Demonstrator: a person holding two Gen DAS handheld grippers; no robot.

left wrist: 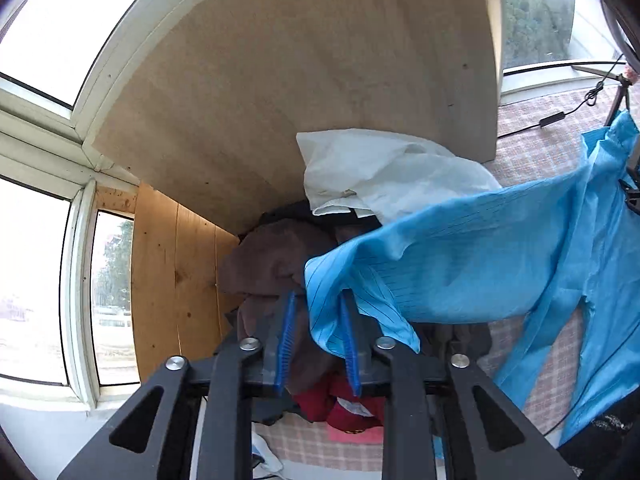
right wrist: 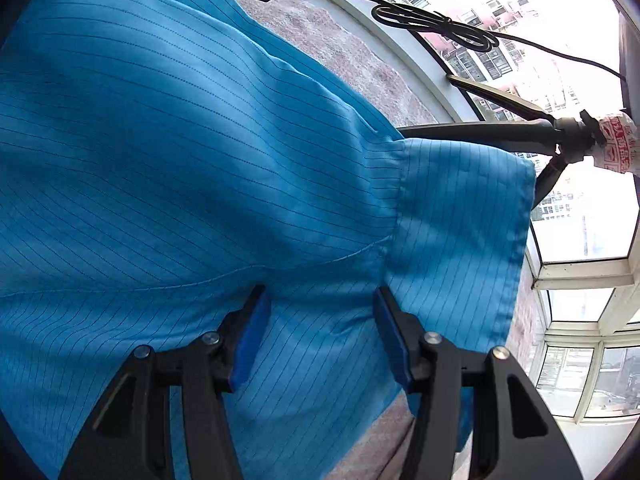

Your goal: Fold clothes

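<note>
Blue pinstriped garment of thin woven cloth point(left wrist: 480, 264): lifted and stretched in the air across the right half of the left wrist view, above the pink checked cover of the work surface point(left wrist: 552, 364); one corner draped over the right-hand finger of the left gripper point(left wrist: 318, 336). In the right wrist view the same garment point(right wrist: 180, 160) fills most of the picture, with a seamed cuff or hem panel toward the right.

Left gripper: black frame, blue ribbed pads point(left wrist: 286, 340), fingers apart; cloth hangs over the outside and tip of one finger; whether the pads pinch it cannot be told.

Right gripper point(right wrist: 322, 336): same make, fingers wide apart, blue cloth lying beneath and between them, pads not pressing on it.

Clothes pile: brown garment point(left wrist: 272, 264), dark red garment point(left wrist: 344, 408), white crumpled garment point(left wrist: 384, 176), heaped against a pale plywood panel point(left wrist: 300, 80).

Other: black cable with inline box point(right wrist: 432, 24); black tripod leg point(right wrist: 500, 128); white-framed windows point(left wrist: 40, 240).
</note>
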